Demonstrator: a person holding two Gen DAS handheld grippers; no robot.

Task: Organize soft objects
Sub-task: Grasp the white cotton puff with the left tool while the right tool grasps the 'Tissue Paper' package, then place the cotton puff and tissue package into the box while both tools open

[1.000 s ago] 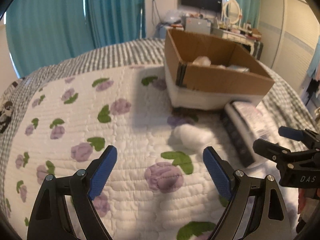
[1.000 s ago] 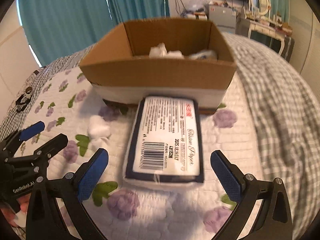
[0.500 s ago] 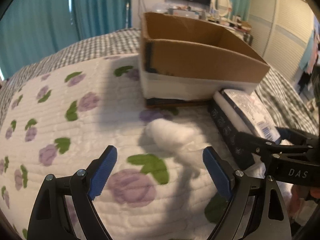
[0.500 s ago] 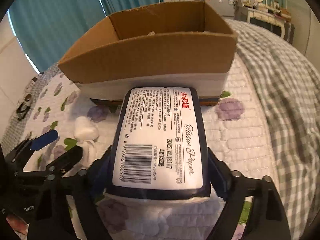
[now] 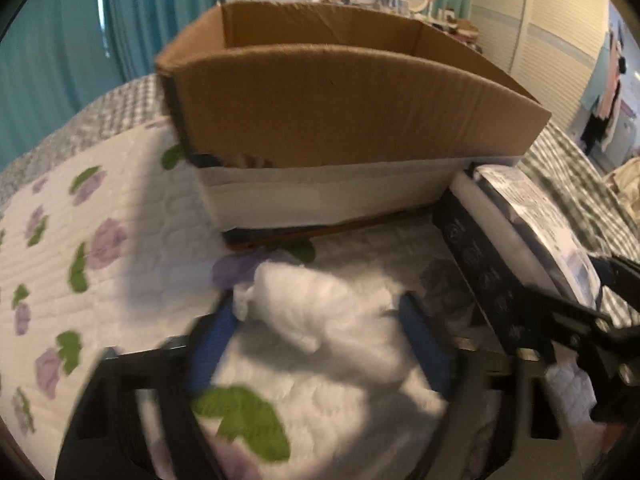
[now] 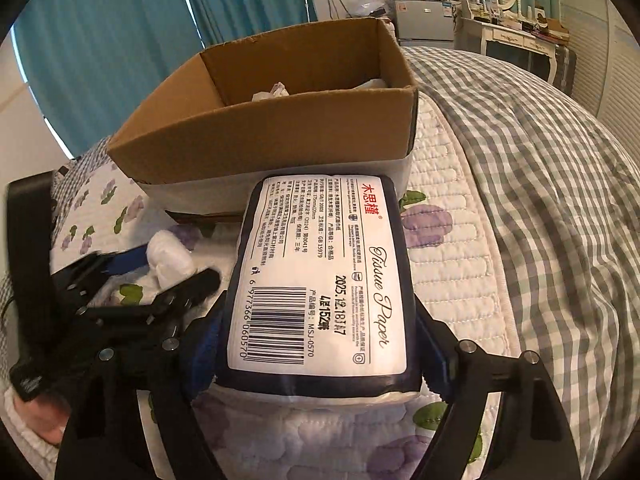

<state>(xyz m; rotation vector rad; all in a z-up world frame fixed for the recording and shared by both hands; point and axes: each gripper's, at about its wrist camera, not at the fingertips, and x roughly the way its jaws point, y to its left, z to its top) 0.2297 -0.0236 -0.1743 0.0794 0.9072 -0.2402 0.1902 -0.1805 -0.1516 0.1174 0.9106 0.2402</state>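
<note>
On a quilted bed, the right tongs [image 6: 316, 344] clench a tissue pack [image 6: 320, 276]; the left tongs [image 5: 320, 344] straddle a white cotton wad [image 5: 320, 312] at their 12 o'clock—grip unconfirmed. Lift both clear of the cardboard box [image 6: 272, 120] rim—2 loads—before releasing inside.

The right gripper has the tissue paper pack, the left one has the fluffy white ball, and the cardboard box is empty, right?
Not quite: the cardboard box isn't empty. The right wrist view shows white soft things inside it. The rest holds: the right gripper squeezes the tissue paper pack, and the left gripper closes around the fluffy white ball.
</note>
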